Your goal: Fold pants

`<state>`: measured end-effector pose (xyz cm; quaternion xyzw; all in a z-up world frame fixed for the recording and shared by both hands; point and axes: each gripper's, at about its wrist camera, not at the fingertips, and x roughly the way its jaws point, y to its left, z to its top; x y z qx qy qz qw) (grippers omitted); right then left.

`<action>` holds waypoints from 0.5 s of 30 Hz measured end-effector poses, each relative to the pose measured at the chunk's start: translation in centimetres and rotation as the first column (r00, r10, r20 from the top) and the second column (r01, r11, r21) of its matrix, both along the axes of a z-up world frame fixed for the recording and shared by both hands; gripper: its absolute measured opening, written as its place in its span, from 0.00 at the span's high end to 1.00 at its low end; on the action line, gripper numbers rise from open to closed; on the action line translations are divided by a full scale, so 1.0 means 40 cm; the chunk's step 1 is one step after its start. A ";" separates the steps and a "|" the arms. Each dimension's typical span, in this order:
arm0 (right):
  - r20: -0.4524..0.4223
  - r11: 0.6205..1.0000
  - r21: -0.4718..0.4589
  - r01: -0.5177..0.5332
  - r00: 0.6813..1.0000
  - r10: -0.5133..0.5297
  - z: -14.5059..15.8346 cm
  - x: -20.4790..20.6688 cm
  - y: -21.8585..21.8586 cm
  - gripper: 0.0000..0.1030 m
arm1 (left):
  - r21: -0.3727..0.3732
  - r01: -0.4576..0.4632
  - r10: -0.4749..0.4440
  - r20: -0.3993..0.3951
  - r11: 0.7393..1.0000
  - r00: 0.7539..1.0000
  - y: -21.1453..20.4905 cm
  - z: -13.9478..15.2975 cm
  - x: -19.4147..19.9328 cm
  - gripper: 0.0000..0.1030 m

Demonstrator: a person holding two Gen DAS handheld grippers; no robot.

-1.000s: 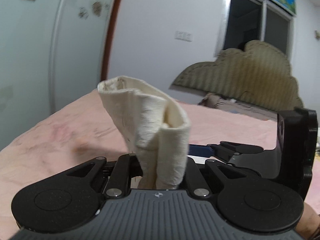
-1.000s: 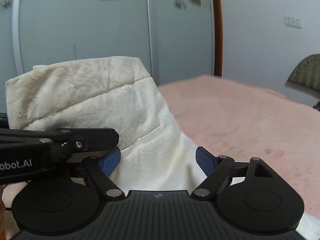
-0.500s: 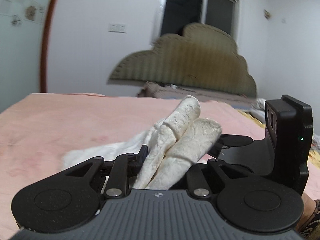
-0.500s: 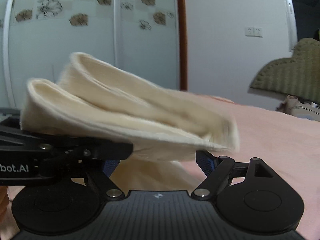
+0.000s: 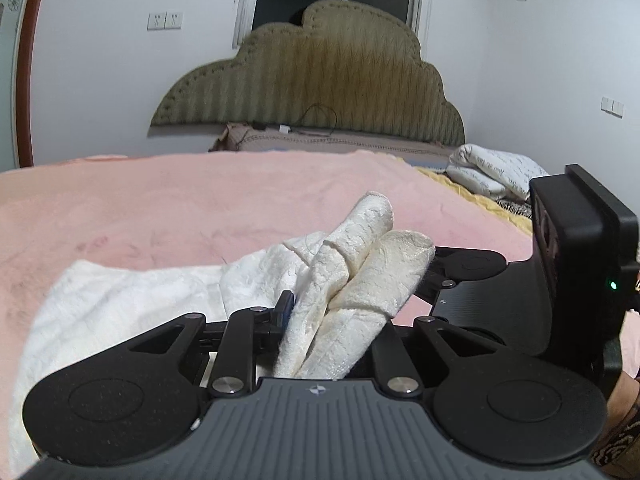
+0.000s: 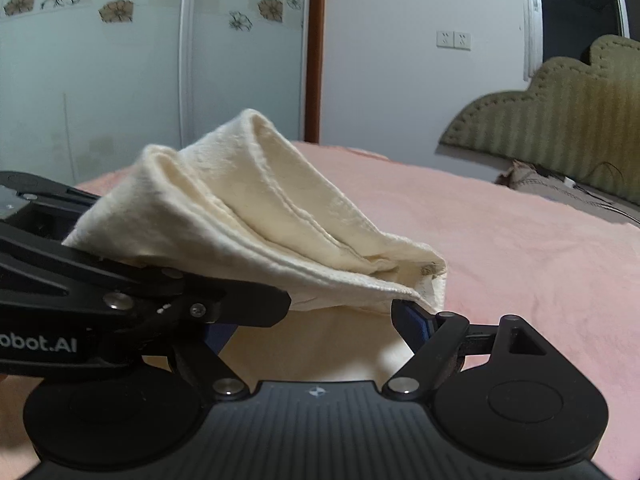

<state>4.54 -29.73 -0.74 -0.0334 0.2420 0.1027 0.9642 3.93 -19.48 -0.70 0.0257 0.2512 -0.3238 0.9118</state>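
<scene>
Left wrist: left gripper (image 5: 332, 320) fingers pinch cream pants (image 5: 352, 280); right gripper (image 6: 320, 320) fingers spread over pink bed (image 6: 520, 248)

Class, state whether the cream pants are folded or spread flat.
Folded, unfinished: the pants show doubled layers bunched in the left hand-held gripper, the rest lying on the bed.

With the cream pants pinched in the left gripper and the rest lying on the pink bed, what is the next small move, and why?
Probably lower the left gripper forward and lay its bunched end of the pants onto the part already flat on the pink bed. Its jaws are shut on several layers held above the bed, while the right gripper stands open beside it, holding nothing.
</scene>
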 end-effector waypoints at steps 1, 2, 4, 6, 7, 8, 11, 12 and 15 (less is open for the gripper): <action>-0.005 1.000 0.001 0.005 1.000 -0.005 -0.005 -0.003 -0.003 0.20 | 0.002 -0.001 0.001 -0.002 1.000 1.000 -0.004 -0.003 0.001 0.82; -0.008 1.000 0.005 0.011 1.000 -0.011 -0.010 -0.007 -0.008 0.20 | 0.005 -0.001 0.001 -0.001 1.000 1.000 -0.009 -0.005 0.001 0.82; -0.006 1.000 0.016 0.017 1.000 -0.017 -0.015 -0.014 -0.015 0.19 | 0.009 -0.001 0.001 0.001 1.000 1.000 -0.014 -0.005 0.007 0.81; -0.003 0.999 0.027 0.022 1.000 -0.022 -0.017 -0.018 -0.023 0.19 | 0.010 0.001 -0.001 0.002 1.000 1.000 -0.015 -0.004 0.010 0.80; -0.003 0.999 0.030 0.024 1.000 -0.023 -0.017 -0.019 -0.025 0.20 | 0.011 0.001 -0.001 0.002 1.000 1.000 -0.017 -0.005 0.008 0.80; -0.003 0.999 0.032 0.025 1.000 -0.025 -0.020 -0.021 -0.029 0.19 | 0.012 0.002 -0.002 0.000 1.000 1.000 -0.017 -0.007 0.008 0.80; -0.006 0.999 0.035 0.031 1.000 -0.030 -0.023 -0.026 -0.033 0.19 | 0.015 0.005 -0.005 -0.004 1.000 1.000 -0.019 -0.011 0.005 0.80; -0.008 0.999 0.036 0.033 0.999 -0.032 -0.024 -0.028 -0.034 0.19 | 0.016 0.007 -0.007 -0.006 1.000 1.000 -0.018 -0.010 0.008 0.80; -0.014 0.998 0.042 0.040 0.999 -0.039 -0.028 -0.038 -0.035 0.19 | 0.022 0.015 -0.015 -0.010 1.000 1.000 -0.021 -0.014 0.006 0.80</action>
